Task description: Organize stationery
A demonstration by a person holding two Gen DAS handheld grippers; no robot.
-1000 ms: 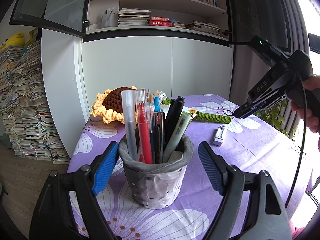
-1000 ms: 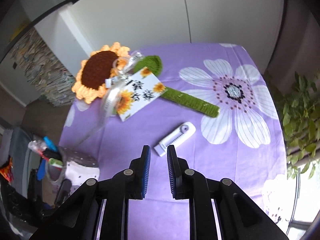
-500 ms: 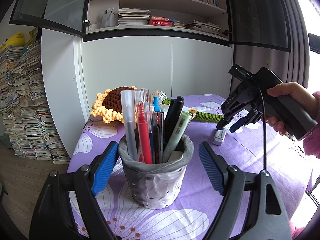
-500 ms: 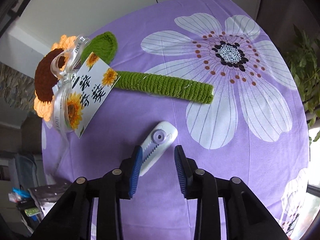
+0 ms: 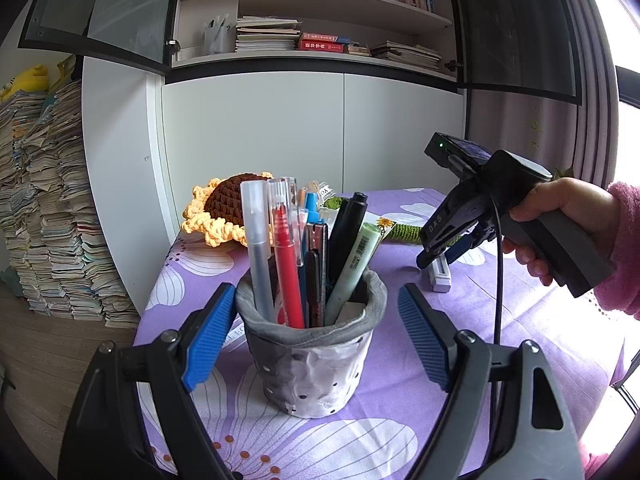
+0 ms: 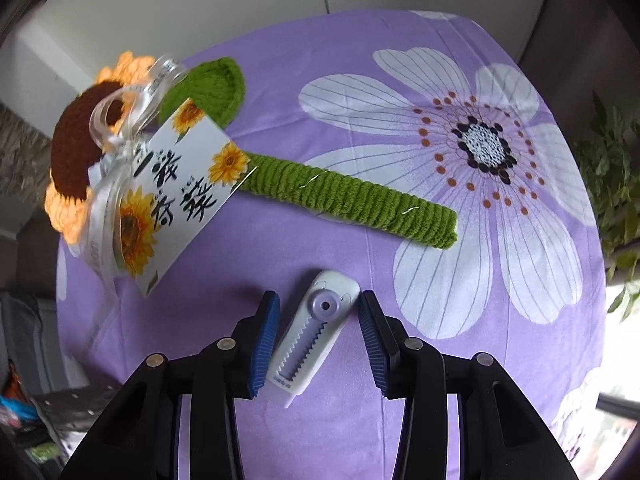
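A grey pen pot full of pens stands on the purple flowered cloth, between the open fingers of my left gripper, which do not touch it. A small white-and-lilac utility knife lies flat on the cloth. My right gripper is open, lowered over it, one finger on each side, apart from it. In the left wrist view the right gripper shows at the right, tips down at the knife.
A crocheted sunflower with a green stem and a paper tag lies behind the knife. Cupboards, bookshelves and stacked books stand beyond the table. A plant is at the right edge.
My right gripper has come down toward the knife and opened wider, so its fingers now straddle it. The left gripper and the pot have not moved.
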